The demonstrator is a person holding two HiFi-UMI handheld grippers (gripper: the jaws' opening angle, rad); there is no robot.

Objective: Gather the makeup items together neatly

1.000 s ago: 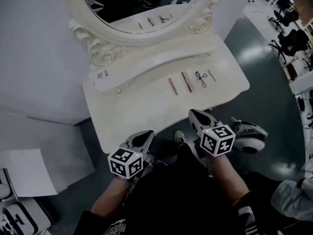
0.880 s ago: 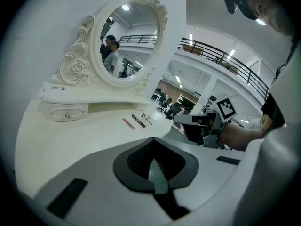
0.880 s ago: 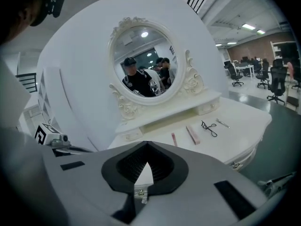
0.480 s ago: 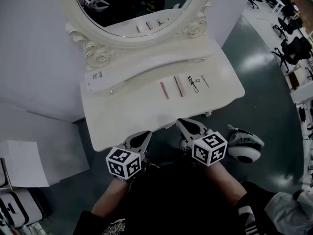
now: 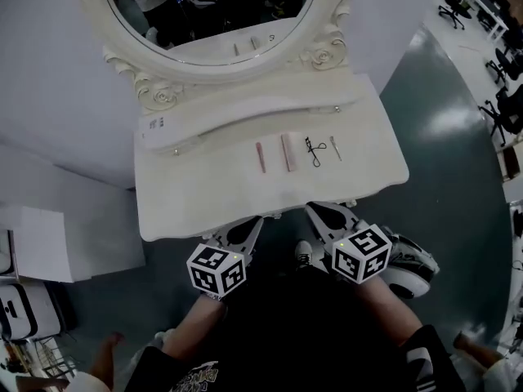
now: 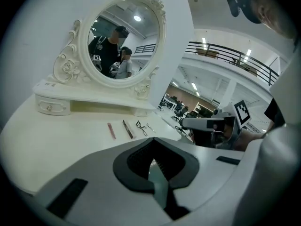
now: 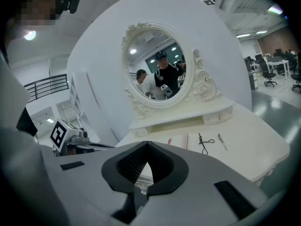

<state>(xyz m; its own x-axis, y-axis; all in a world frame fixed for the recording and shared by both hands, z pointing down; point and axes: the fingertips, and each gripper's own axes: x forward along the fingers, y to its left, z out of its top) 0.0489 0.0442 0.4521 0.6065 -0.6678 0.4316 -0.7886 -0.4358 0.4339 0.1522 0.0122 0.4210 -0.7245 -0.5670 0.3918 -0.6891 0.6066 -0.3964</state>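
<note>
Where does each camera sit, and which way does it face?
Head view: on the person's head, looking steeply down at the white dressing table; shows the forearms, left hand-held gripper and right hand-held gripper.
Left gripper view: on the left hand-held gripper, facing past its shut jaws toward the oval mirror; right hand-held gripper at right.
Right gripper view: on the right hand-held gripper, jaws shut, facing the mirror from the other side; left hand-held gripper at left.
Shared: both gripper views see the mirror and the eyelash curler.
</note>
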